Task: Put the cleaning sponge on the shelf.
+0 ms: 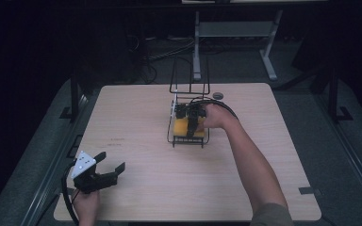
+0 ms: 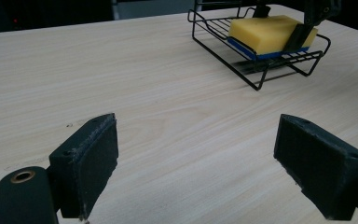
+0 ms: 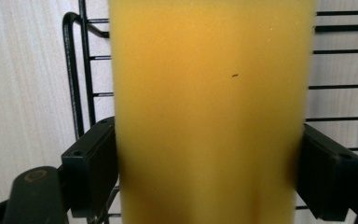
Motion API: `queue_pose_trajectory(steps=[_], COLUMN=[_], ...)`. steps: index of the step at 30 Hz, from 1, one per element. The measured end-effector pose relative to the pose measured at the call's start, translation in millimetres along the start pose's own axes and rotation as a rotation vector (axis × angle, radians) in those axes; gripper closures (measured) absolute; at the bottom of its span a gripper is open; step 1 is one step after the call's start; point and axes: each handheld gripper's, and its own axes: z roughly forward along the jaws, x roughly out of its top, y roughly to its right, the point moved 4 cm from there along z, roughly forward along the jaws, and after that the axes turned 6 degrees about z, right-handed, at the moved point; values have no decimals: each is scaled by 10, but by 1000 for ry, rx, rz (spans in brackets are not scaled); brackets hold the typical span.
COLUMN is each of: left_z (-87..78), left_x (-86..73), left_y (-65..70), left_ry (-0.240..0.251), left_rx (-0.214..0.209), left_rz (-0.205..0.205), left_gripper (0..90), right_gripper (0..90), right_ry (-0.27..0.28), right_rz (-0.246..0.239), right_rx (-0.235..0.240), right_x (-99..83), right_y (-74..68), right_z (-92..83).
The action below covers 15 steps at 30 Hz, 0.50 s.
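The left gripper (image 1: 109,168) hovers low over the bare wooden tabletop (image 1: 136,136) with its jaws spread wide and nothing between them, the black wire rack (image 2: 261,51) well ahead of it and to its right. The right gripper (image 1: 192,123) reaches down into that rack, its jaws pressed against both sides of the yellow sponge (image 3: 209,112), which lies on the rack's wire floor directly beneath it

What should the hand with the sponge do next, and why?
Probably open the right gripper and lift away: the yellow sponge already lies in the wire rack, with the jaws against both its sides. It could equally be about to lift it out.
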Motion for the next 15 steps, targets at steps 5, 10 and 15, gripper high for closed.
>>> queue_pose_trajectory(steps=[5, 10, 15], left_z=[8, 8, 8], left_x=[4, -1, 1], left_y=[13, 23, 28], left_ry=[-1, -6, -4], left_rx=[-3, -4, -3], left_rz=[3, 8, 6], left_gripper=[129, 130, 130], right_gripper=[161, 159, 160], right_ry=[14, 38, 40], right_rz=[12, 18, 2], right_rx=[-10, -17, -32], right_x=[-10, -19, -23], right_y=[-6, -10, -61], right_z=[-87, -179, -245])
